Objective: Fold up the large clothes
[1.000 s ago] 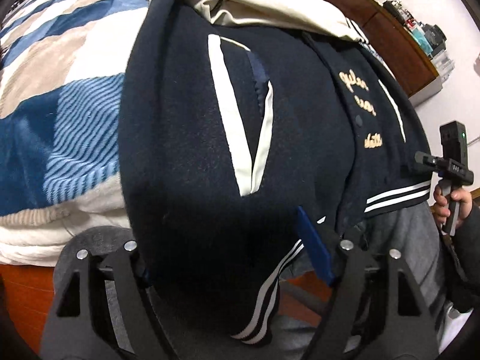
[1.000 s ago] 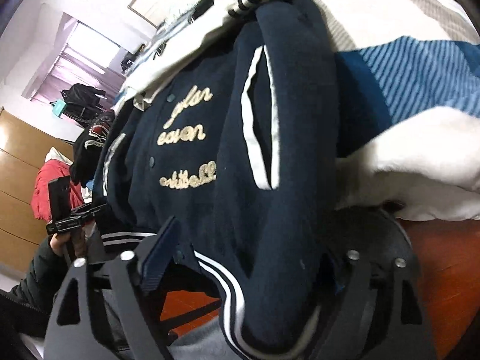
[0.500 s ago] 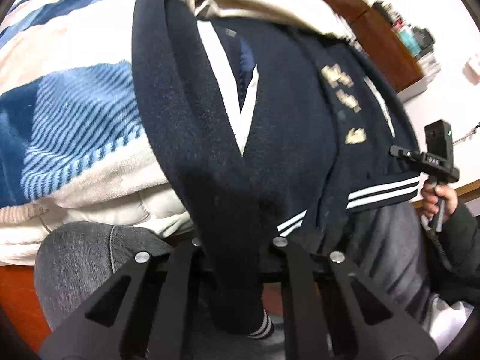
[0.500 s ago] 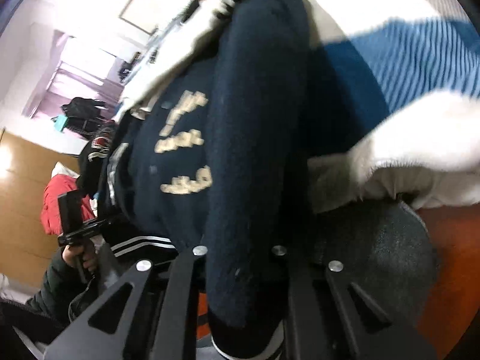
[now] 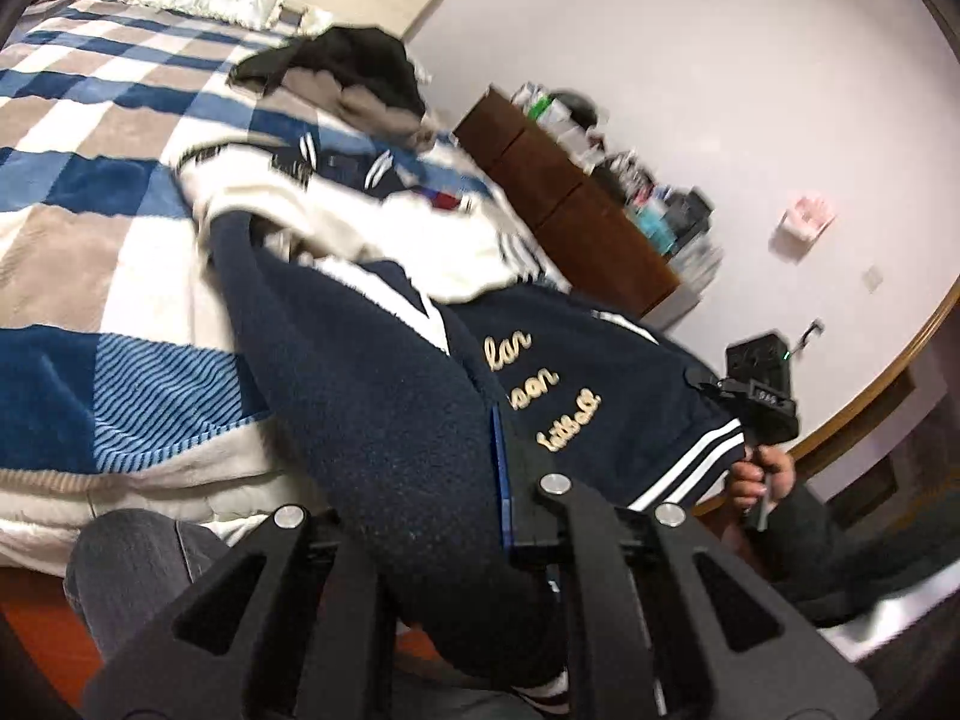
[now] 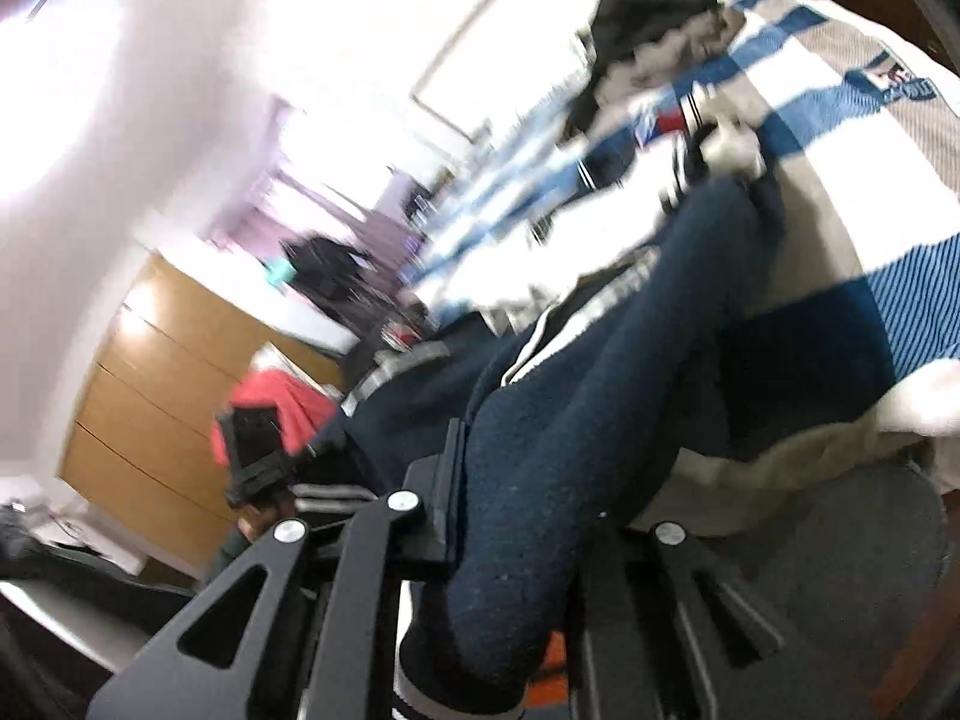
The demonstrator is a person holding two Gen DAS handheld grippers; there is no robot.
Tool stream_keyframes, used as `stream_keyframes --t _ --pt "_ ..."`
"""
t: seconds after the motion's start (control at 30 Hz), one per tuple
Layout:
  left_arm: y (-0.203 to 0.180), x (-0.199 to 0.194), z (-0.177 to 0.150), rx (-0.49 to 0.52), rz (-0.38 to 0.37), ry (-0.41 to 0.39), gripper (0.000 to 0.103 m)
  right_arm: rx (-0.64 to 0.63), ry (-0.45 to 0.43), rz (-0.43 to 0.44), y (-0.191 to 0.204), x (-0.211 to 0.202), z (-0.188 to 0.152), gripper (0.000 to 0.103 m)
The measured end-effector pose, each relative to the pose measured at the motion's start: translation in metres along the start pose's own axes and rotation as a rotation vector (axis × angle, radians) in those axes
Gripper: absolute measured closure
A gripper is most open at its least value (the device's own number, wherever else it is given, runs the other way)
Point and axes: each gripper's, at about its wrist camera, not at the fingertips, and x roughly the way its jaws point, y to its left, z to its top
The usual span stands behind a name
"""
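In the left wrist view, a big dark navy fleece jacket with white stripes and cream stitched letters [image 5: 384, 396] is seen hanging off the edge of a bed covered by a blue, white and tan checked blanket [image 5: 90, 192]. A thick fold at the jacket's striped bottom edge is pinched tight in the left hand-held gripper [image 5: 432, 516], so that this corner can be lifted. A cream and white garment [image 5: 372, 222] is lying across the top of the jacket, and a heap of black and grey clothes [image 5: 354, 78] is seen farther up the bed. The right hand-held gripper [image 5: 762, 396] is seen at the far striped corner, held in a hand. In the right wrist view, which is blurred, another thick navy fold is clamped in the right hand-held gripper [image 6: 540, 528]. Both bottom corners are probably held so that the hem can be carried up and over, and the jacket can be folded in half.
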Motion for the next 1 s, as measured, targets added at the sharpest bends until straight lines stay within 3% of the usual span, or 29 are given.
stream_keyframes --t 0.17,0.3,0.53,0.77,1.0 --pt "0.01 -0.029 0.016 -0.113 -0.009 -0.088 0.094 0.109 -0.157 0.036 -0.007 -0.041 0.022 0.092" --pt "0.035 -0.026 0.046 -0.212 -0.008 -0.176 0.094 0.17 -0.214 0.055 -0.014 -0.022 0.049 0.092" --pt "0.086 0.012 0.116 -0.315 -0.007 -0.241 0.094 0.288 -0.299 0.046 -0.054 0.031 0.125 0.092" --pt "0.159 0.083 0.185 -0.382 0.057 -0.217 0.094 0.346 -0.267 -0.052 -0.104 0.095 0.197 0.092" --pt "0.244 0.176 0.236 -0.424 0.15 -0.111 0.094 0.372 -0.215 -0.201 -0.169 0.161 0.263 0.093"
